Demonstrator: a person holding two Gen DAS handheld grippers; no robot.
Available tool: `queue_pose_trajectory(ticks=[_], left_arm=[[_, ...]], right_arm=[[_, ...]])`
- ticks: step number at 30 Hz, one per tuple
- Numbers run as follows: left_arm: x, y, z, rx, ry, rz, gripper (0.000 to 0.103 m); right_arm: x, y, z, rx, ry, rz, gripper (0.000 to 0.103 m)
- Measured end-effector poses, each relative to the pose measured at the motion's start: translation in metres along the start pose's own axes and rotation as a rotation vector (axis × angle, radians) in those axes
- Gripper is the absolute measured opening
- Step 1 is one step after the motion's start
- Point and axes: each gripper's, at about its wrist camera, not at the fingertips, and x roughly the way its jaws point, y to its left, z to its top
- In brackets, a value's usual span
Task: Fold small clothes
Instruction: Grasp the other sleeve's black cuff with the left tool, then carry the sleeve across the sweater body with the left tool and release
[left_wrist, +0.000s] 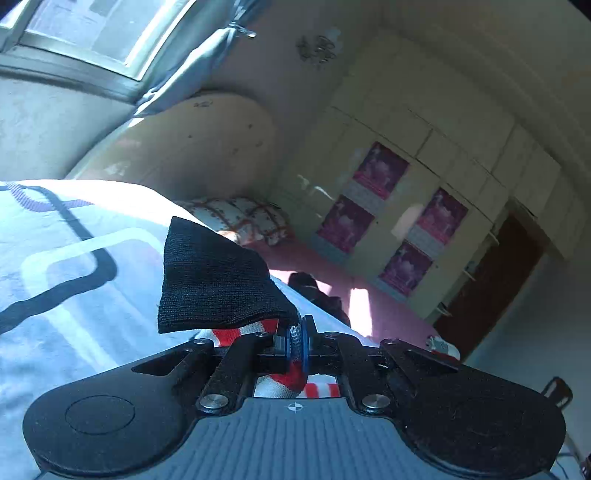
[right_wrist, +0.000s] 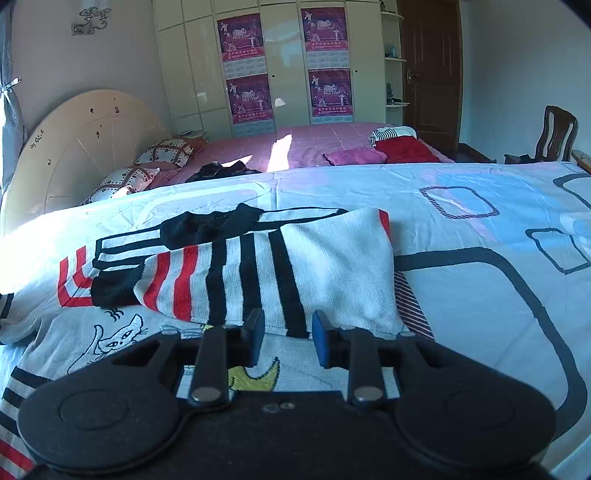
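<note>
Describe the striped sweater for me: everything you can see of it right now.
The striped sweater is a small knit, white with black and red bands and black cuffs. It lies partly folded on the pale patterned bedsheet, one sleeve laid across the body; a cat drawing shows on the front. The left gripper is shut on a black-cuffed sleeve end, lifting it. The right gripper hangs open over the hem, not gripping.

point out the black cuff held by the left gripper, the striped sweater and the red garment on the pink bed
black cuff (left_wrist: 218, 280), left wrist view, middle of the black knit.
striped sweater (right_wrist: 295, 266), right wrist view, black-striped part of the folded sleeve.
red garment (right_wrist: 404, 149), right wrist view, middle of the cloth.
</note>
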Motion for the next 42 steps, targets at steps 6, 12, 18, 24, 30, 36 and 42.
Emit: queue_pose_trajectory(ticks=[6,12,18,24,30,36,42], left_arm=[[0.045,-0.125,-0.046,0.251,0.152,-0.147,0.005],[0.078,-0.199,-0.123,0.446,0.417,-0.208,0.005],[0.012,-0.22,-0.131,0.563,0.321,-0.234,0.08],[-0.036,-0.137,-0.093,0.548,0.228,-0.059,0.08],[-0.021,-0.061,-0.083,0.46,0.3,0.095,0.08],[0.008,-0.035,-0.085,0.348,0.338,0.089,0.08],[0.019,-0.026,-0.084,0.306,0.308,0.105,0.08]], right_arm=[[0.004,-0.031,0.007,0.037,-0.008,0.014,0.028],[0.002,-0.061,0.007,0.07,0.007,0.009,0.031],[0.0,-0.06,0.007,0.112,-0.001,0.09,0.053],[0.021,0.007,0.016,0.069,-0.009,0.264,0.051],[0.063,0.098,0.018,-0.161,0.026,0.334,0.049],[0.087,0.153,0.011,-0.423,0.005,0.223,0.051],[0.095,0.194,-0.01,-0.789,-0.097,0.079,0.041]])
